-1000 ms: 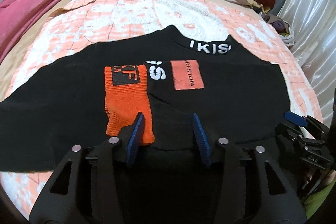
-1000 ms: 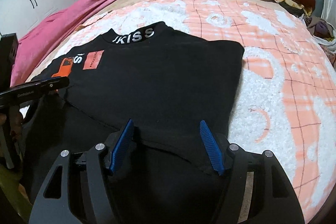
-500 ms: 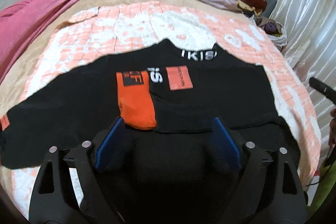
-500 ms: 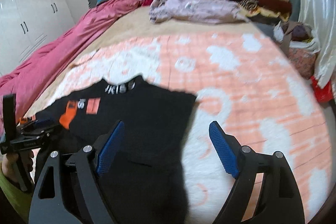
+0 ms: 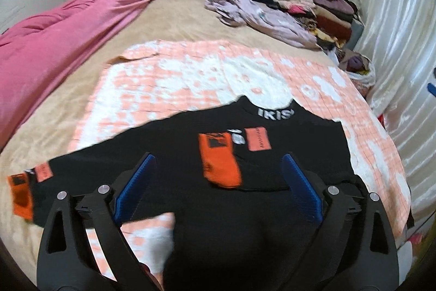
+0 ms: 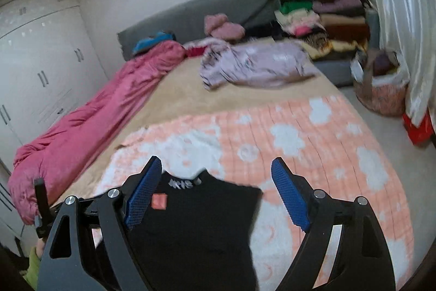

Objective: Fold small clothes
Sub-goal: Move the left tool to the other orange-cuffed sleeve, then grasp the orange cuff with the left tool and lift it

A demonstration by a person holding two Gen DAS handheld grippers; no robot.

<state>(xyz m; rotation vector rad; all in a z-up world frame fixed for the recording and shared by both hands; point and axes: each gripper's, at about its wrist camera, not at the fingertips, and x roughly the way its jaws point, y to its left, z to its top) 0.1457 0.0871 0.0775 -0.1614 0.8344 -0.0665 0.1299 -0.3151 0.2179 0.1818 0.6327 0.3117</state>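
Note:
A black long-sleeved top (image 5: 286,152) with white collar lettering and orange cuffs lies flat on the orange-and-white blanket (image 5: 190,72). One sleeve is folded over the chest, its orange cuff (image 5: 220,162) near the middle. The other sleeve stretches left to a second orange cuff (image 5: 20,192). My left gripper (image 5: 218,184) is open and empty, raised above the top's lower part. My right gripper (image 6: 218,192) is open and empty, high above the top (image 6: 196,222), which shows blurred between its fingers.
A pink duvet (image 5: 54,40) runs along the bed's left side. A lilac garment (image 5: 256,12) and stacks of folded clothes (image 5: 321,7) lie at the far right. A white curtain (image 5: 403,45) hangs on the right. A basket (image 6: 381,92) stands on the floor.
Both grippers have opened wide and pulled up and back from the top, leaving it lying on the blanket. The right gripper rose the most.

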